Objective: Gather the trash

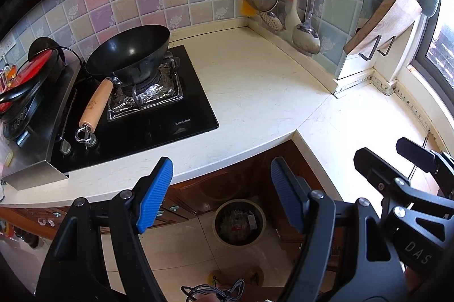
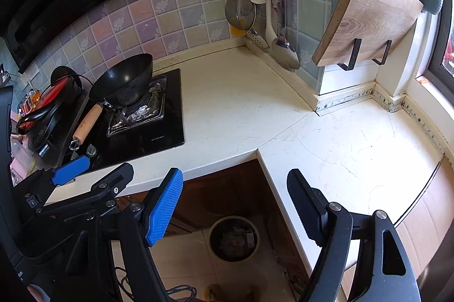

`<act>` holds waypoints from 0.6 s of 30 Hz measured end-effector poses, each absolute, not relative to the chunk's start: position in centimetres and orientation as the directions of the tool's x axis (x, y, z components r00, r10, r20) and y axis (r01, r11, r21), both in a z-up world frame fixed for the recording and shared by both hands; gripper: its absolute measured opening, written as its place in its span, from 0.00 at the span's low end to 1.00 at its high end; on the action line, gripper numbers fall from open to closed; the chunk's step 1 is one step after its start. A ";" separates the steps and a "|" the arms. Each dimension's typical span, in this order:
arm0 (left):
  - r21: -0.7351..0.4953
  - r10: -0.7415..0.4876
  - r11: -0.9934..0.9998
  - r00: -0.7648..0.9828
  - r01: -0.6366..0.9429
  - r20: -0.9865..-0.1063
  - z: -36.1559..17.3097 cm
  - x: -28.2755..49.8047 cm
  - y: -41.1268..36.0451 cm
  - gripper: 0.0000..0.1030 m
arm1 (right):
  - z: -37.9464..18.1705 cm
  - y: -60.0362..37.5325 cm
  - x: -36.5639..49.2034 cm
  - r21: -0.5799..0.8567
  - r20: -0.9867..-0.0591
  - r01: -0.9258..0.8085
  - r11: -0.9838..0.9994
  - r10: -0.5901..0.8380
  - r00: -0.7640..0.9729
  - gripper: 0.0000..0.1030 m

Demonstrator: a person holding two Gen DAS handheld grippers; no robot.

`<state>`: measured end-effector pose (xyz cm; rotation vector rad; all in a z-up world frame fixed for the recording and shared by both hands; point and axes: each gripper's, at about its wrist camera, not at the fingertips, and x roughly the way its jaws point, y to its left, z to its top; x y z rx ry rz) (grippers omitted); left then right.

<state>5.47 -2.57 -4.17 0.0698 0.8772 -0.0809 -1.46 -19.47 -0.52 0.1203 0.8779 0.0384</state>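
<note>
**A:** Where did we stand at that point?

**B:** We held both tools above the inner corner of the desk [image 1: 255, 92], tilted down toward the floor. The left gripper [image 1: 221, 194] had its fingers [image 1: 154, 194] well apart with nothing between them, and the right gripper [image 2: 235, 208] was the same: spread wide, empty.

**A:** And the trash?

**B:** We saw no loose scrap on the desk. Everything that looked like trash lay inside the round bin [image 1: 239, 222] on the floor tiles, tucked into the recess under the desk corner, below both tools. Its contents were too dim to name; we made out crumpled wrappers at most.

**A:** So how should we have gone about the step?

**B:** We judged the hunt for a piece was not finished. We would have swept the views along the desk first: beside the wok [image 1: 130, 52] on the hob, then toward the hanging ladle [image 1: 306, 38], then along the window side past the cutting board [image 2: 369, 18].

**A:** Any hazards?

**B:** The wok's wooden handle [image 1: 95, 106] jutted out toward the desk edge, so a low pass from the left tool risked knocking it. We also thought the two tools sat close together, so one should lead while the other held back.
</note>
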 end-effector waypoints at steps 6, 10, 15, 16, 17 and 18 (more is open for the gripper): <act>0.030 -0.042 0.995 0.641 0.100 -0.767 -4.1 5.2 -2.5 0.68 | -0.4 -19.4 -1.7 0.122 -0.762 0.014 0.992 0.085 0.643 0.75; 0.034 -0.034 0.995 0.653 0.091 -0.756 -3.6 5.0 -2.4 0.68 | 0.1 -19.3 -2.0 0.120 -0.751 0.006 0.993 0.086 0.655 0.75; 0.038 -0.026 0.996 0.673 0.080 -0.739 -2.9 4.5 -2.3 0.68 | 0.8 -19.2 -2.1 0.118 -0.734 -0.004 0.993 0.090 0.673 0.75; 0.039 -0.024 0.996 0.675 0.079 -0.737 -2.8 4.5 -2.3 0.68 | 0.9 -19.2 -2.1 0.118 -0.731 -0.005 0.993 0.090 0.676 0.75; 0.039 -0.023 0.996 0.677 0.077 -0.736 -2.7 4.4 -2.4 0.68 | 0.9 -19.1 -2.1 0.117 -0.729 -0.007 0.993 0.090 0.679 0.75; 0.039 -0.023 0.996 0.679 0.076 -0.734 -2.7 4.4 -2.4 0.68 | 1.0 -19.1 -2.1 0.116 -0.726 -0.009 0.993 0.091 0.681 0.75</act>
